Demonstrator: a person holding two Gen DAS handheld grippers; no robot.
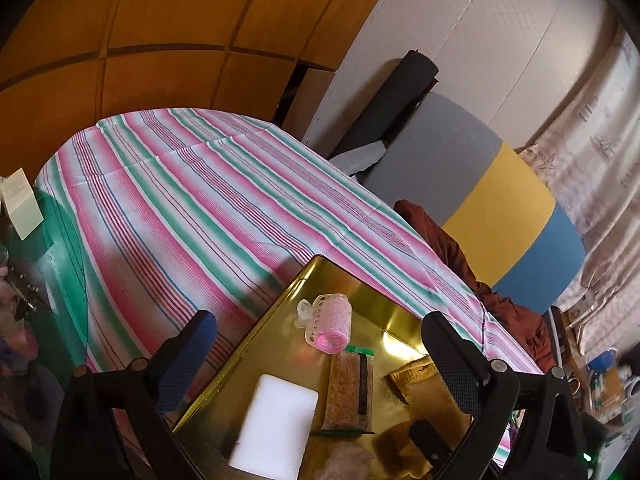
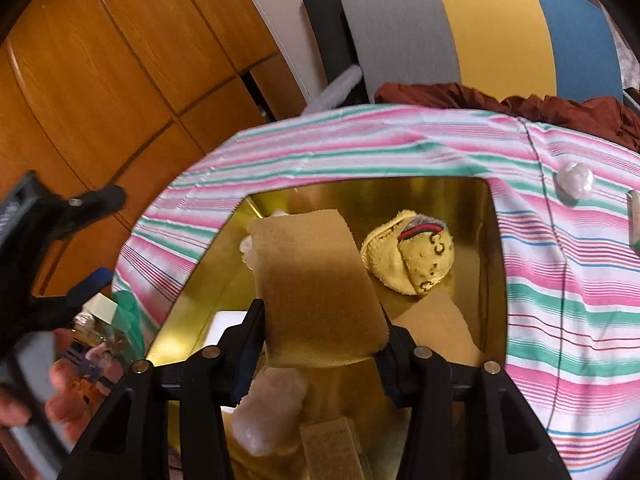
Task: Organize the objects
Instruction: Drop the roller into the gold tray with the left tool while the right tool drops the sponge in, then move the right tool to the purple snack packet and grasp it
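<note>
A gold tray (image 1: 280, 312) lies on the striped tablecloth. It holds a pink hair roller (image 1: 328, 324), a white block (image 1: 276, 424), a brown wrapped bar (image 1: 348, 384) and a yellow knitted slipper (image 2: 408, 256). My left gripper (image 1: 324, 364) hangs above the tray's near side, open wide, with nothing between its fingers. My right gripper (image 2: 322, 320) is shut on a tan sponge slab (image 2: 316, 276), which it holds tilted over the tray's middle. A pale lumpy thing (image 2: 268, 412) lies under it. In the right wrist view the left gripper (image 2: 102, 238) shows at the left edge.
The striped tablecloth (image 1: 192, 200) covers the table. A crumpled white lump (image 2: 574, 184) lies on it to the right of the tray, and a cream box (image 1: 20, 204) stands at the left edge. Behind are a grey, yellow and blue chair (image 1: 492, 200), dark red cloth (image 1: 452, 252) and wooden doors (image 1: 140, 40).
</note>
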